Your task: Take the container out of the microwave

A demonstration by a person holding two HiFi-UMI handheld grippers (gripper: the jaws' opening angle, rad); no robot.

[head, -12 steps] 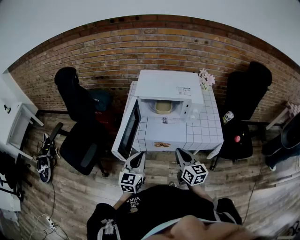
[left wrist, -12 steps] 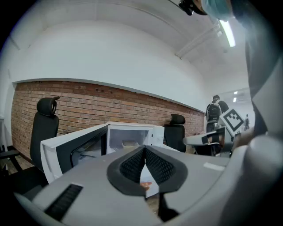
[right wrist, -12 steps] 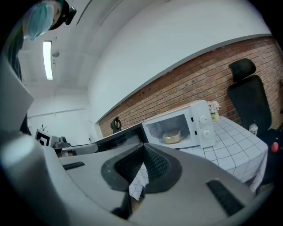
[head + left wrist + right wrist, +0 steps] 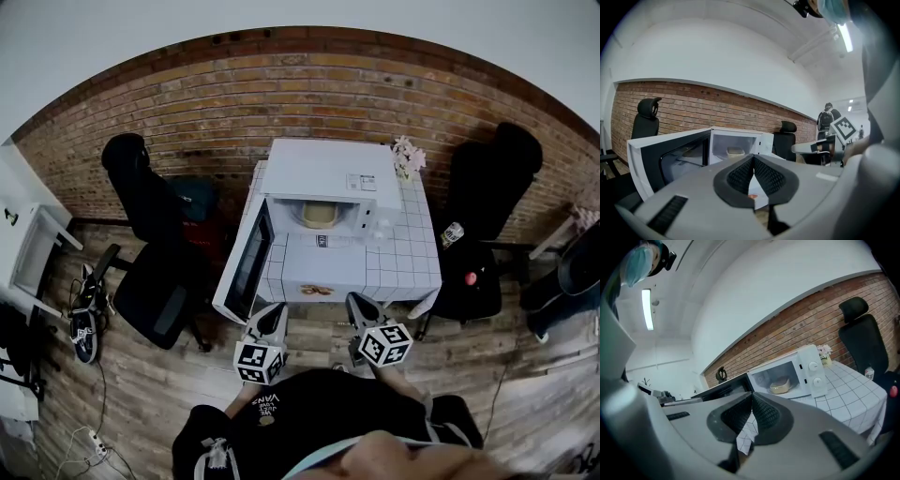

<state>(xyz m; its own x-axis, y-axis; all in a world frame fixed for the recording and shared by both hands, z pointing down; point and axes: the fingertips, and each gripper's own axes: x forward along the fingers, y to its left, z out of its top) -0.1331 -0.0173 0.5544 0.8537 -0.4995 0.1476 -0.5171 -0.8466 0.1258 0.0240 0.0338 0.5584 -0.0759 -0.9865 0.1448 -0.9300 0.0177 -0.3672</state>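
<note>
container point(image 4: 319, 215) upright in open microwave point(image 4: 323, 173), long side across the opening; left gripper point(image 4: 277, 309) and right gripper point(image 4: 355, 301) fingers clenched empty, well apart from it.

Premises are assessed as an office-type workroom with a break corner. A bare brick wall point(image 4: 309, 84) is seen across the top of the head view, with wood-plank flooring point(image 4: 141, 394) below it. A black office chair point(image 4: 155, 281) is placed at centre left, and a second chair point(image 4: 487, 187) at upper right. A microwave point(image 4: 319, 169) is set on a small table point(image 4: 412, 253) covered with a white checked cloth at centre. A white desk point(image 4: 28, 253) is noted at the left edge. A ceiling strip light point(image 4: 844, 37) is recorded at the upper right of the left gripper view.
</note>
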